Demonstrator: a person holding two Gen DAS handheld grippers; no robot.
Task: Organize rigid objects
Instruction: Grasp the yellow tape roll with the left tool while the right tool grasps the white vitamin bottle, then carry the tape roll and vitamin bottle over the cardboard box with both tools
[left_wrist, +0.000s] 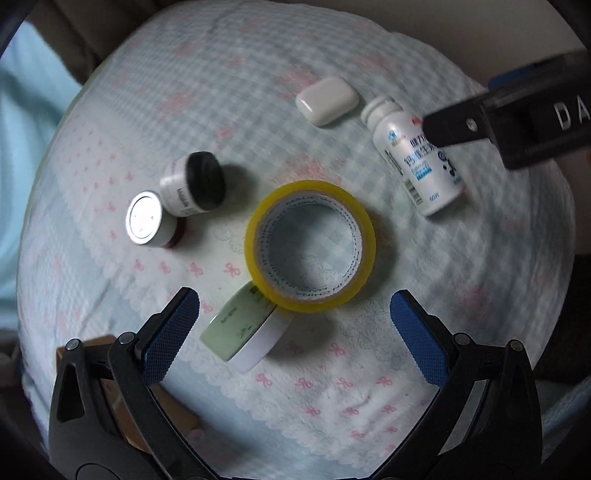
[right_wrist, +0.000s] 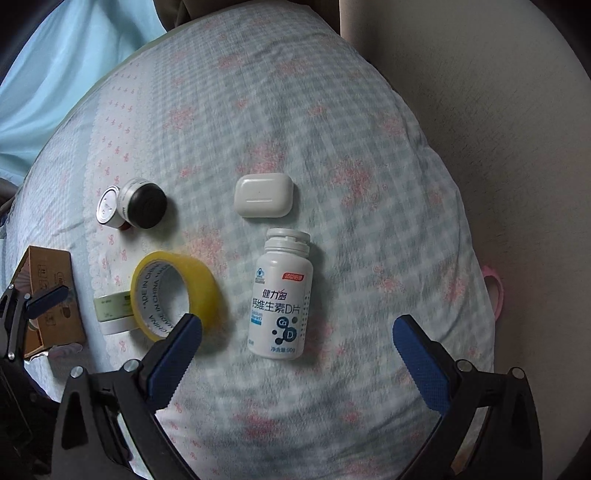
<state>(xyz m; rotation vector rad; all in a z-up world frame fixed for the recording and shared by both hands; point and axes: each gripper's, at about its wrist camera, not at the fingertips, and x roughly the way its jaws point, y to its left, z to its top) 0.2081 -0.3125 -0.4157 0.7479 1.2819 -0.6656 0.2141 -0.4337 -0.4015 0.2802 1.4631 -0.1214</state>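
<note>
On a checked bedspread (left_wrist: 258, 92) lie a yellow tape roll (left_wrist: 310, 245), a green-lidded jar (left_wrist: 243, 328) leaning under it, a black-capped jar (left_wrist: 194, 184), a silver-lidded jar (left_wrist: 147, 218), a white earbud case (left_wrist: 327, 99) and a white pill bottle (left_wrist: 415, 155). My left gripper (left_wrist: 295, 332) is open above the tape roll and green jar. My right gripper (right_wrist: 295, 354) is open, just short of the base of the pill bottle (right_wrist: 282, 295). The right wrist view also shows the tape roll (right_wrist: 175, 293), the earbud case (right_wrist: 264, 195) and the two jars (right_wrist: 131, 208).
A brown cardboard box (right_wrist: 51, 299) stands at the bed's left edge beside the left gripper (right_wrist: 40, 299). A beige wall (right_wrist: 480, 110) lies to the right. Light blue fabric (right_wrist: 55, 74) hangs at the far left. A pink object (right_wrist: 493, 291) shows at the bed's right edge.
</note>
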